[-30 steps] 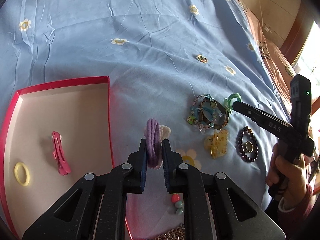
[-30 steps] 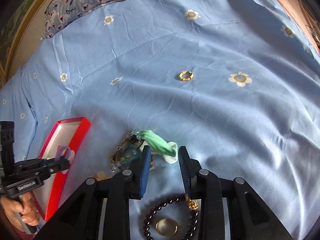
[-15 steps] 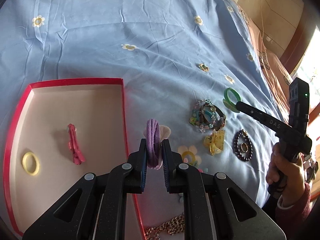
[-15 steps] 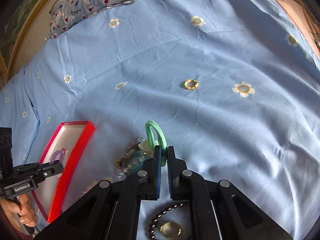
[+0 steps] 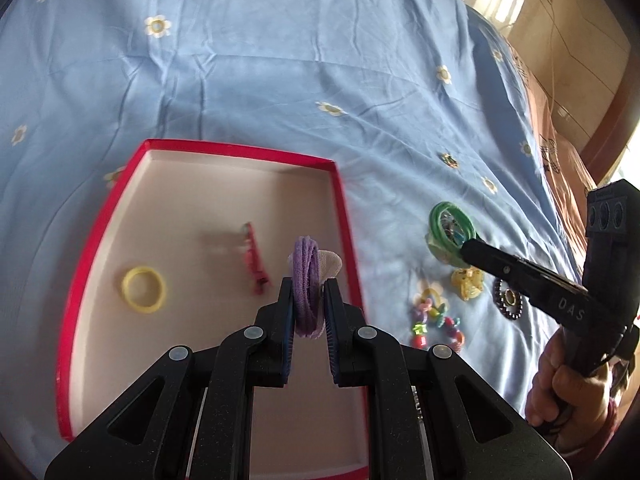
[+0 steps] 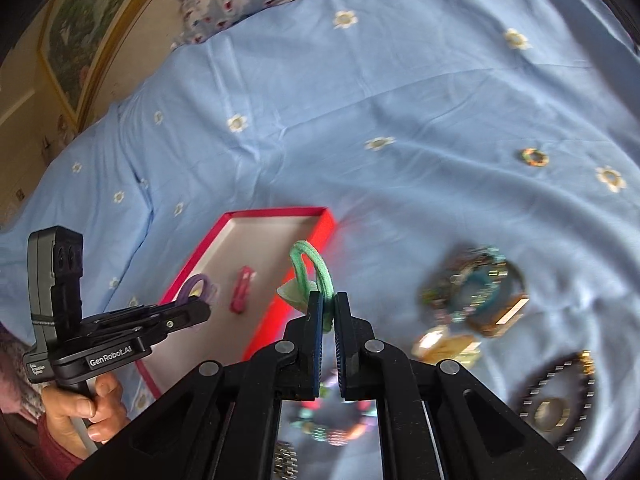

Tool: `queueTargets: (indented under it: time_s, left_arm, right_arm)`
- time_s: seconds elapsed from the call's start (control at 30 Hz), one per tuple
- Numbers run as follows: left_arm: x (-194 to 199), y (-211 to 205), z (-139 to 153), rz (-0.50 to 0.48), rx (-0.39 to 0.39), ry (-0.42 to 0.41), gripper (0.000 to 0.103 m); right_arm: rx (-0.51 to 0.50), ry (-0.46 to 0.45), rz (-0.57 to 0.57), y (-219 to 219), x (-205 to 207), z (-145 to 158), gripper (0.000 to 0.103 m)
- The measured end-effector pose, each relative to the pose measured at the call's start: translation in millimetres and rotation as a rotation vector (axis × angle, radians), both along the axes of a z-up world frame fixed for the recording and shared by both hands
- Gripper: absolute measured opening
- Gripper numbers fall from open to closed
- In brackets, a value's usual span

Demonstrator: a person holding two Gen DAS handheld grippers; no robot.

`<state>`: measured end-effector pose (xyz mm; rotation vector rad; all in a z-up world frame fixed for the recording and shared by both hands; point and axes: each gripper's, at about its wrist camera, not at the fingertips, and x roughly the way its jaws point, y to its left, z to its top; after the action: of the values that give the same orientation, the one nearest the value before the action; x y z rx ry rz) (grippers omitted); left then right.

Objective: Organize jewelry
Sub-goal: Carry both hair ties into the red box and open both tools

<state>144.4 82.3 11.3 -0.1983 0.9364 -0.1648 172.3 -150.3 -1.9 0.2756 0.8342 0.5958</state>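
Purple hair tie [image 5: 306, 286] pinched upright in the left gripper [image 5: 308, 312], hanging over the right side of the red box [image 5: 344, 216], not dropped yet. Green hair tie [image 6: 314, 276] clamped in the right gripper [image 6: 327, 332], in the air near the box's right edge. Inside the box already: a yellow ring [image 5: 143, 289] and a pink clip [image 5: 254, 264]. Left out on the blue sheet [image 5: 280, 80]: a dark bead bracelet [image 6: 558, 400], a bangle pile [image 6: 476, 296], a yellow clip [image 5: 466, 282], a colourful bead string [image 5: 436, 320] and a small ring [image 6: 535, 157] well apart. Early days, I'd say.
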Motion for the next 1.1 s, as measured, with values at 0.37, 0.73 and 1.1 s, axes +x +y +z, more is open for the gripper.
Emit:
queueTargets:
  time_s: [0.37,0.73,1.1]
  left_arm:
    - [-10,56,-6,0.106,0.011,0.004,0.012]
    - [1,84,-28,0.150,0.031,0.048,0.012]
    - [8,80,-44,0.137,0.061,0.082,0.014]
  right_arm:
    - [-0.027,0.009,0.128,81,0,-6,0.005]
    - [-0.138,0.023,0.179,123,10,-24,0.005]
    - [-0.195,0.033,0.202,136,15,-34,0.007]
